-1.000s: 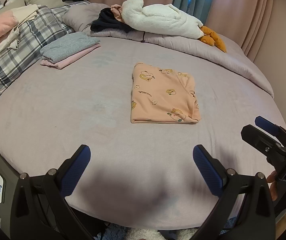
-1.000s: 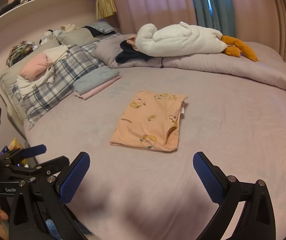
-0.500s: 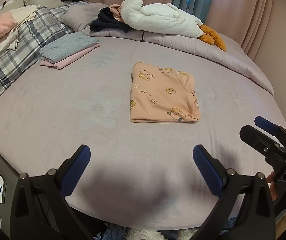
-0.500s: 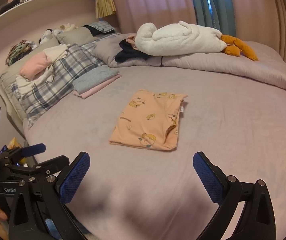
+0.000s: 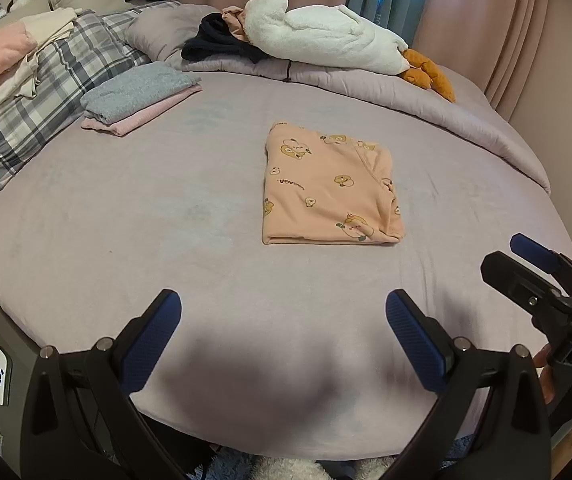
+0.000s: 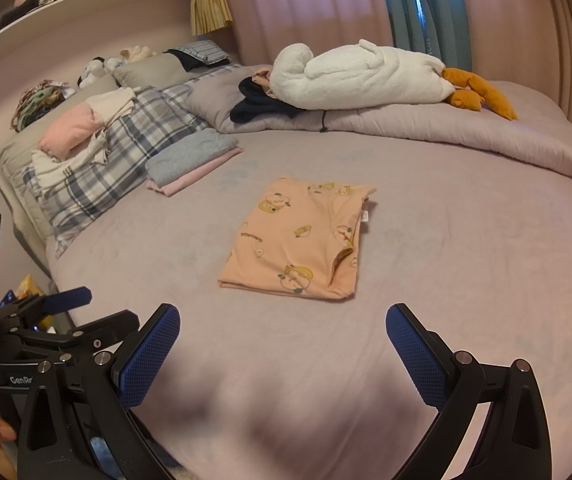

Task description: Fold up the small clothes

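Lying folded into a neat rectangle mid-bed, the peach printed garment [image 5: 332, 188] looks finished, apart from both grippers. The left gripper [image 5: 283, 334] and right gripper [image 6: 281, 350] hang over the bed's [image 5: 125, 220] near edge, fingers spread wide and empty. A folded grey-and-pink stack [image 5: 137, 96] sits near the pillows; whether the loose clothes on the plaid bedding [image 6: 81, 136] remain to fold is my guess. Only the right wrist view shows the garment's white label [image 6: 364, 216] and the wall shelf [image 6: 85, 4].
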A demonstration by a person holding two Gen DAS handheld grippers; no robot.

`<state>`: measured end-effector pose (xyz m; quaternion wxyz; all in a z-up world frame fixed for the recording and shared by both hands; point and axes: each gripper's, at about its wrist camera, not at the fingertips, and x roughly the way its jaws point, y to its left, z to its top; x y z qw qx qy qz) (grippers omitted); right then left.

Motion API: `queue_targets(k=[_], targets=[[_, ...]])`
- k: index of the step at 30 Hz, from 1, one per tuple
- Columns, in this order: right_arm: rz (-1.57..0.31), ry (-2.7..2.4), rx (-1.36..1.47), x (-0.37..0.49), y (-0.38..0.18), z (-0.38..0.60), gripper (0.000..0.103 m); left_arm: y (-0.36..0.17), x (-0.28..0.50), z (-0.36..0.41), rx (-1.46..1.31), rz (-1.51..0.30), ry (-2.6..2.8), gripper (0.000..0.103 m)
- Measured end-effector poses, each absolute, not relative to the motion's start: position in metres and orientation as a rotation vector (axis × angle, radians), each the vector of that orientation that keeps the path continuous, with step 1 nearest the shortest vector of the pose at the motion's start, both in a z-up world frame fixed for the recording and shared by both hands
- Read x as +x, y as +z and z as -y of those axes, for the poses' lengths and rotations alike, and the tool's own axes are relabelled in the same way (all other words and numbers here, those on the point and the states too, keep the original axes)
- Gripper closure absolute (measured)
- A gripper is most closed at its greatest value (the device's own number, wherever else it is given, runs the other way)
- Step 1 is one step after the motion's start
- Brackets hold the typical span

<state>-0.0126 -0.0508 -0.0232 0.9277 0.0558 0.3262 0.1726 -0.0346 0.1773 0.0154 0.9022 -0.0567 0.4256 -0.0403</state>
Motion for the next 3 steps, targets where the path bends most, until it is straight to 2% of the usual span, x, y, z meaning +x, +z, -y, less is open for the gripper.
queue_targets(k=[3], targets=[[-0.668, 0.354, 0.114, -0.0128, -0.0237, 0.0509, 0.001, 0.0158, -0.0339, -0.1776, -0.118, -0.881, -0.081, 0.001]])
